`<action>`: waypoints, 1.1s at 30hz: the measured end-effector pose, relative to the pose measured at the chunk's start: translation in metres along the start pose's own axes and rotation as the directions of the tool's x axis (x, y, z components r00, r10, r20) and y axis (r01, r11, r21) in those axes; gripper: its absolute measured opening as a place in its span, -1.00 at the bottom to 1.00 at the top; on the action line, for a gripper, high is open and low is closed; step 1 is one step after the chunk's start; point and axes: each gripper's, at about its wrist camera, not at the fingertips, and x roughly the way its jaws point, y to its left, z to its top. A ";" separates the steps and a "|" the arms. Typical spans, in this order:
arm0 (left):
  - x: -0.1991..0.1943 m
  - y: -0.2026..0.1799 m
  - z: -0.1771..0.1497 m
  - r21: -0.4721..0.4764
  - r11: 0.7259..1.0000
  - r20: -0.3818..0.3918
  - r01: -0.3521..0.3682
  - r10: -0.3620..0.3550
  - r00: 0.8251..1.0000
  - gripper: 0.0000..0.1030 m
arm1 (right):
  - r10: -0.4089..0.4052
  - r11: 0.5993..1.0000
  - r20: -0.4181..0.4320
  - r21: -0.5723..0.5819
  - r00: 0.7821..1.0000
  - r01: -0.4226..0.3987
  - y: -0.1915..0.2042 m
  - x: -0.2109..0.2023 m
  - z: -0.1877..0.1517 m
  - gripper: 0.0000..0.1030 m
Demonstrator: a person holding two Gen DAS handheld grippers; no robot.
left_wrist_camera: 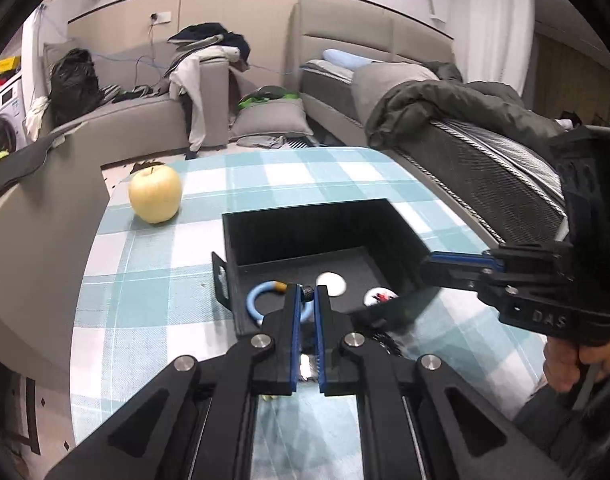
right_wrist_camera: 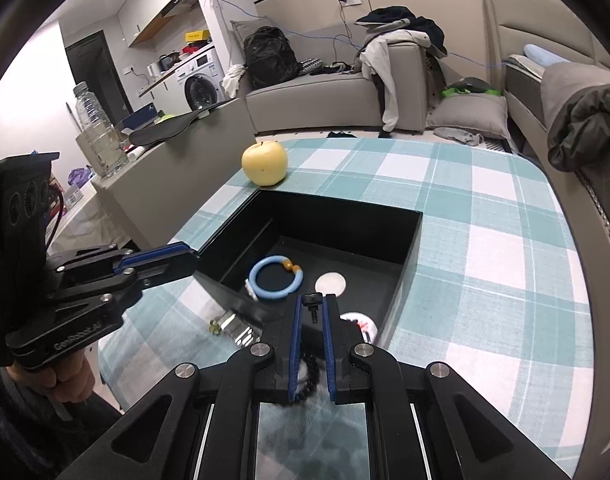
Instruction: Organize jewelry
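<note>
**Both grippers pinch the front of the black box**

The open black plastic box sits in the middle of the table with the blue and white checked cloth. Inside it, near the front wall, lies a light blue ring bracelet with orange beads. Beside the bracelet are a plain white round disc and a white round piece with red and black marks.

The left gripper is just in front of the bracelet, at the box's front left corner. The right gripper is at the front wall too, near the marked piece.

A yellow apple stands behind the box, near the far left edge of the table. A shiny silver piece lies on the cloth in front of the box.

The left gripper's fingers are nearly together, with a small dark knob between the tips. The right gripper's fingers are also close together, on a small black screw knob. A black bead bracelet shows between the right fingers, lower down.
</note>
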 end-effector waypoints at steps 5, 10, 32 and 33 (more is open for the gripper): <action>0.015 0.010 0.002 -0.017 1.000 -0.020 -0.015 0.014 1.000 -0.96 | -0.018 1.000 -0.028 0.012 0.999 0.018 0.000 0.018 0.010 -0.82; 0.023 0.013 0.003 -0.021 0.999 -0.042 -0.023 0.023 0.999 -0.96 | -0.030 0.999 -0.060 0.017 0.998 0.031 -0.003 0.036 0.014 -0.82; 0.013 0.011 0.009 -0.022 1.000 -0.067 -0.016 0.015 0.998 -0.51 | -0.063 0.997 0.037 0.038 0.997 0.061 -0.012 0.009 0.025 -0.32; 0.009 0.012 0.010 -0.031 0.999 -0.052 -0.017 0.015 0.999 -0.24 | -0.065 0.997 0.044 0.041 0.997 0.063 -0.013 0.006 0.025 -0.11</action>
